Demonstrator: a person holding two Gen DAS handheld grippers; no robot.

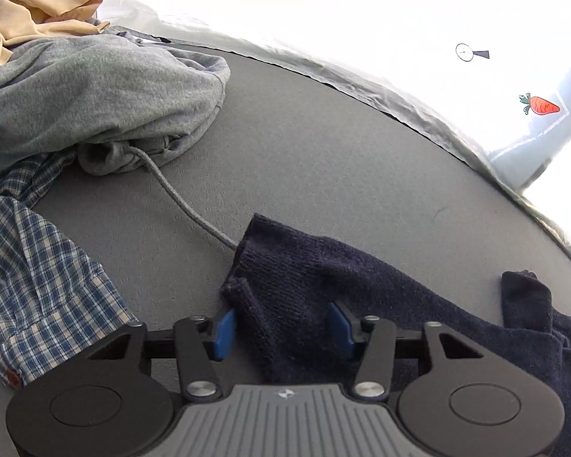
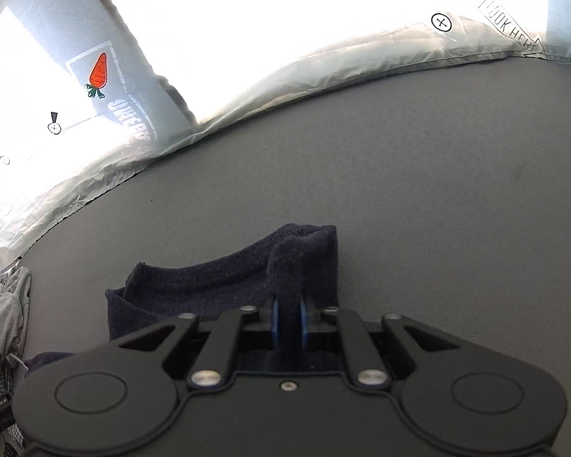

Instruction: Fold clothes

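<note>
A navy knit sweater (image 1: pixel 361 278) lies on the grey tabletop (image 1: pixel 323 160). In the left wrist view its ribbed edge runs between the blue pads (image 1: pixel 224 333) of my left gripper (image 1: pixel 281 323). The jaws stand apart, the left pad's tip touches the cloth's edge, and the cloth is not squeezed. In the right wrist view my right gripper (image 2: pixel 287 316) is shut on a raised fold of the same sweater (image 2: pixel 217 282). That fold stands up just ahead of the fingers.
A heap of clothes lies at the left: a grey hoodie (image 1: pixel 95 91) whose drawstring (image 1: pixel 186 205) trails toward the sweater, a blue plaid shirt (image 1: pixel 42 278) and a tan garment (image 1: pixel 30 15). Pale printed sheeting (image 2: pixel 323 72) rises along the table's far edge.
</note>
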